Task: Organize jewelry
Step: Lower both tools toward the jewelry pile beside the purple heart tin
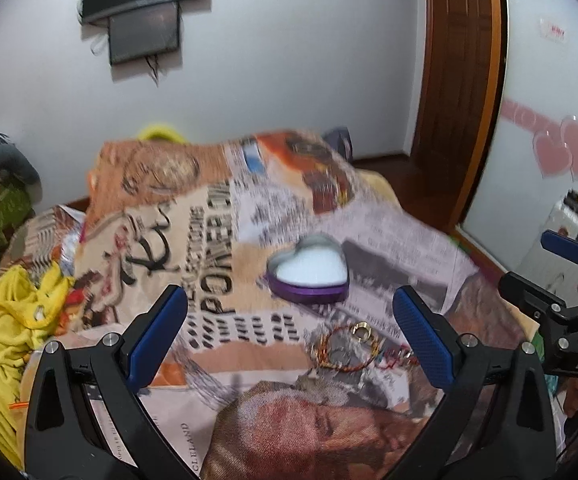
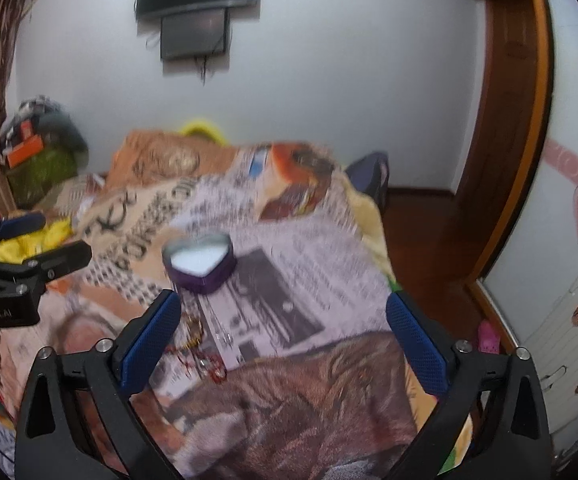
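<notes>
Both claws wide open, empty; gold ring [image 1: 361, 330] distinct only from left wrist, beside heart-shaped box [image 1: 309, 274].

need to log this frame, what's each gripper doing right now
left gripper: open, holding nothing.
right gripper: open, holding nothing.

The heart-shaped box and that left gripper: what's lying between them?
In the left wrist view, a braided bracelet and gold ring lie on the printed blanket.
</notes>
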`<state>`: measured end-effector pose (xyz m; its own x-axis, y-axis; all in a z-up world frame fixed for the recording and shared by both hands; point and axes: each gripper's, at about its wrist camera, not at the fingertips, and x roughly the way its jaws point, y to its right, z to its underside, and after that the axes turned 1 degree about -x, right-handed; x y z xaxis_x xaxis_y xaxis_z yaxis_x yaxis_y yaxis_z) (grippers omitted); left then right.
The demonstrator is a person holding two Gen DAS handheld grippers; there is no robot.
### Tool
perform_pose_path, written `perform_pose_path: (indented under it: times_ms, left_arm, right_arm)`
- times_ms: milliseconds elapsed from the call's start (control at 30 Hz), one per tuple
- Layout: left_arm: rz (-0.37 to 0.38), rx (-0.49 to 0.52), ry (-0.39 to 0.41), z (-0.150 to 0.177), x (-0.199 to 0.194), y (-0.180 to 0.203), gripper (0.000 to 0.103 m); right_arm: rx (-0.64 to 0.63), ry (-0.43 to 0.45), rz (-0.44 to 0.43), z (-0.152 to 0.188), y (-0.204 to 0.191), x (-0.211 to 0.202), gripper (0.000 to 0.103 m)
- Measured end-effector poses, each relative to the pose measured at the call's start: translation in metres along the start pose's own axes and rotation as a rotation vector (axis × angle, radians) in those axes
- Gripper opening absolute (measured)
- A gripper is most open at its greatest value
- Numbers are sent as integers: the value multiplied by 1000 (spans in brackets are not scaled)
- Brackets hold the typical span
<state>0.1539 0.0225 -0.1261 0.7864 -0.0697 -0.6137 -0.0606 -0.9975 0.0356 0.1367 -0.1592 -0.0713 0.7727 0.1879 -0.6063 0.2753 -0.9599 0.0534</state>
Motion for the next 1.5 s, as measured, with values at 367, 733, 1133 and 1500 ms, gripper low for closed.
perform_pose_path:
  times_ms: [367, 733, 1133, 1500]
  left_arm:
    - [3, 2, -235, 29, 64, -12, 83]
    - [86, 18, -314, 44, 80, -4, 53]
    - [141, -10, -367, 51, 100, 2, 25]
    - [209, -63, -378, 53, 105, 3, 4]
  right_arm:
    - [0, -198, -144, 27, 0, 44, 66]
    - [-33, -273, -213, 38, -13, 65, 48]
    - [-67, -305, -255, 45, -27, 73, 38]
    - [-60, -326, -275, 49, -32, 82, 19]
